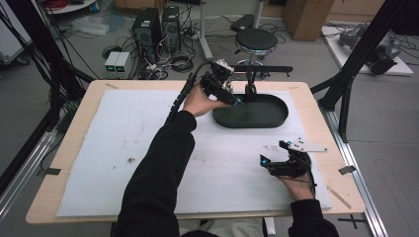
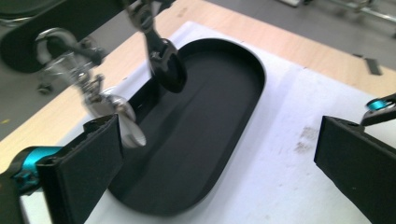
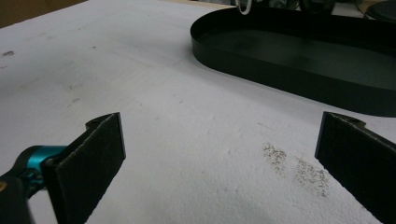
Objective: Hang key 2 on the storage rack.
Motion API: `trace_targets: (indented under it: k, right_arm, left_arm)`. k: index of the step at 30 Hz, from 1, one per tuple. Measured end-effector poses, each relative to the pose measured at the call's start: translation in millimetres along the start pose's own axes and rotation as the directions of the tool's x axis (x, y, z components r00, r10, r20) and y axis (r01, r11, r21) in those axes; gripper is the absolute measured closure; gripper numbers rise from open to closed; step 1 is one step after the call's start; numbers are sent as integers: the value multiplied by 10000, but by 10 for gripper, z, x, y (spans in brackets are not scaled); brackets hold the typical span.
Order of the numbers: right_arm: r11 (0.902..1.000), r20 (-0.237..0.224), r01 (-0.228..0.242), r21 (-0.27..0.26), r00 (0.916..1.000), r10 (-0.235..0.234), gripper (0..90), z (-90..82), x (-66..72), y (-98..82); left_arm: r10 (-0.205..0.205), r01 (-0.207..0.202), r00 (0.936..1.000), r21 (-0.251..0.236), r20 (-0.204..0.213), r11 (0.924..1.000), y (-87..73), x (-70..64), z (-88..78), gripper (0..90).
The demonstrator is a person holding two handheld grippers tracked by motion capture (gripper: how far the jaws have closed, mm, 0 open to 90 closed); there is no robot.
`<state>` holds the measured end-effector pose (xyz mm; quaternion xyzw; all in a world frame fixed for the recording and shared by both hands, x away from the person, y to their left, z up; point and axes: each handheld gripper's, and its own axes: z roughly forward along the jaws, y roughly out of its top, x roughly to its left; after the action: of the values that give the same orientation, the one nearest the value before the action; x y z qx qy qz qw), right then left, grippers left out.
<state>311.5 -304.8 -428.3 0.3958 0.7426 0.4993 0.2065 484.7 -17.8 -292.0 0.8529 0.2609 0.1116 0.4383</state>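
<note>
A black oval tray [image 1: 257, 123] lies on the white mat at the back right of the table. At its far rim stands a black helping-hand stand [image 1: 250, 88] with a crossbar. My left gripper [image 1: 236, 100] hovers at the tray's left end, close to the stand. In the left gripper view its jaws [image 2: 219, 135] are open and empty over the tray [image 2: 210, 140], with a black-coated clip [image 2: 166, 67] and a silver clip arm [image 2: 109, 109] hanging just ahead. My right gripper [image 1: 272, 152] rests on the mat in front of the tray, open and empty [image 3: 219, 126]; the tray wall [image 3: 280, 79] lies ahead.
The white mat [image 1: 148, 148] covers most of the wooden table [image 1: 74, 128]. A dark smudge [image 3: 299, 168] marks the mat near the right gripper. Behind the table are a stool [image 1: 255, 40], computer towers [image 1: 157, 24] and cables; black frame posts flank both sides.
</note>
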Motion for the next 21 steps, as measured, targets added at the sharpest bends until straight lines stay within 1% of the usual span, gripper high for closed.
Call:
trace_targets:
  k: [2, 5, 8, 12, 14, 15, 17, 19, 21]
  right_arm:
    - [10000, 0, 16, 46, 10000, -16, 9, 0, 4, 1]
    - [10000, 8, 83, 31, 10000, -83, 9, 3, 6, 7]
    - [10000, -42, 55, 45, 10000, -55, 9, 13, 17, 13]
    - [9999, -95, 148, 80, 9998, -147, 9, 42, 24, 23]
    - [9998, -91, 171, 69, 9998, -170, 9, 54, 24, 26]
    - [9998, -98, 202, 70, 9997, -201, 9, 59, 21, 27]
    - [9997, -92, 195, 125, 9998, -194, 9, 60, 25, 27]
    - [9997, -69, 207, 86, 9998, -206, 9, 57, 23, 29]
    - [9997, -66, 221, 99, 9997, -220, 9, 58, 20, 28]
  left_arm:
    - [-248, 251, 9995, -199, 182, 9995, -48, 6, -75, 17]
    - [-330, 336, 9990, -208, 304, 9992, -115, -3, -167, 17]
    - [-403, 410, 9988, -226, 283, 9989, -194, -11, -249, 16]
    - [-585, 588, 9980, -128, 259, 9982, -327, 18, -372, 17]
    - [-782, 784, 9961, -47, 413, 9969, -399, 41, -430, 16]
    - [-825, 828, 9957, -53, 416, 9966, -438, 47, -462, 17]
    - [-851, 855, 9960, -154, 261, 9962, -531, 36, -539, 17]
    - [-837, 846, 9961, -311, 291, 9959, -612, 24, -616, 17]
    - [-856, 863, 9961, -382, 198, 9955, -681, 14, -683, 17]
